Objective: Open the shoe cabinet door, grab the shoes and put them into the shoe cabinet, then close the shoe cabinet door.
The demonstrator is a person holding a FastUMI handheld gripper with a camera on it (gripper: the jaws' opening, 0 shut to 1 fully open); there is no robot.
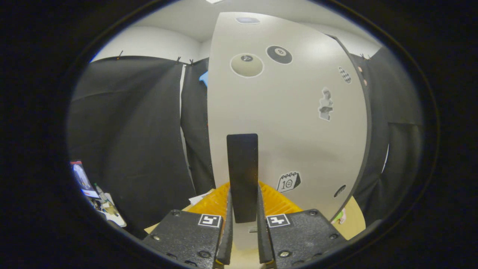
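Observation:
The shoe cabinet door is a pale grey panel with several stickers, standing right in front of me. Its dark upright handle runs down between my two fingers. My gripper is shut on that handle, with one finger pressing on each side of its lower end. The cabinet's dark edge shows along the door's right side.
An orange ribbed object lies on the tan floor just beyond the fingers, partly hidden by the handle. Black cloth walls hang to the left and right. Papers and small clutter sit low at the far left.

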